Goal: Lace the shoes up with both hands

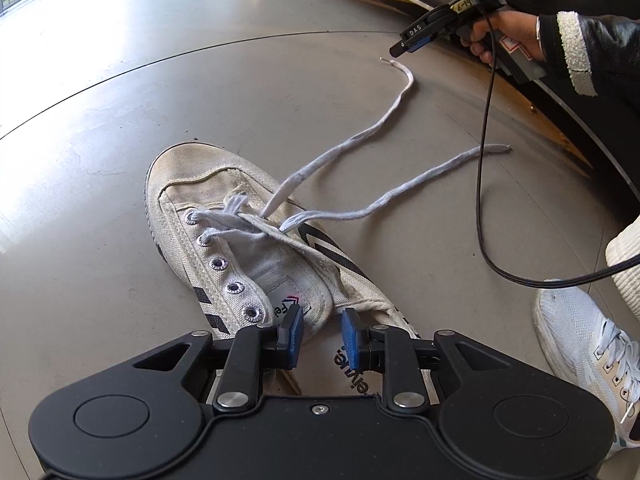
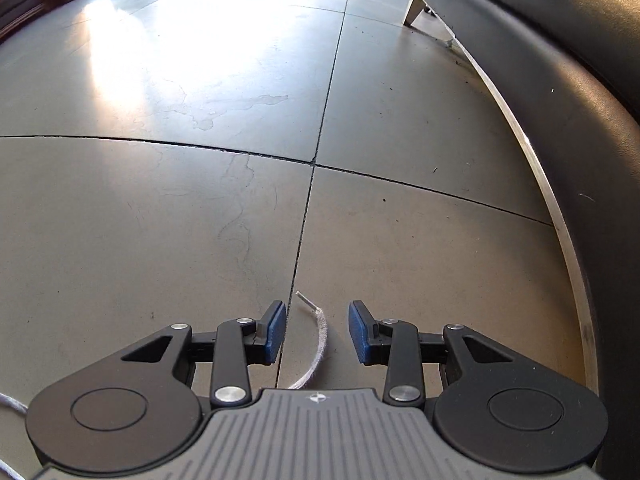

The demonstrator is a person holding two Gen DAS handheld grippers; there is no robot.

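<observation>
The frayed white lace end point(image 2: 316, 334) lies on the floor between the right tool's point(image 2: 317, 330) wide-apart jaws, pointing forward; the left tool point(image 1: 321, 334) gapes empty over the white canvas shoe point(image 1: 248, 248).

Glossy grey floor tiles point(image 2: 200, 200) beside perhaps a black sofa point(image 2: 560, 60).

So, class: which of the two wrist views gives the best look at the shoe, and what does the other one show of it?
The left wrist view: the whole white shoe lies on the floor beyond the open left gripper, eyelets and both loose lace ends visible. The right wrist view shows no shoe, only one lace tip between the open right gripper jaws.
</observation>
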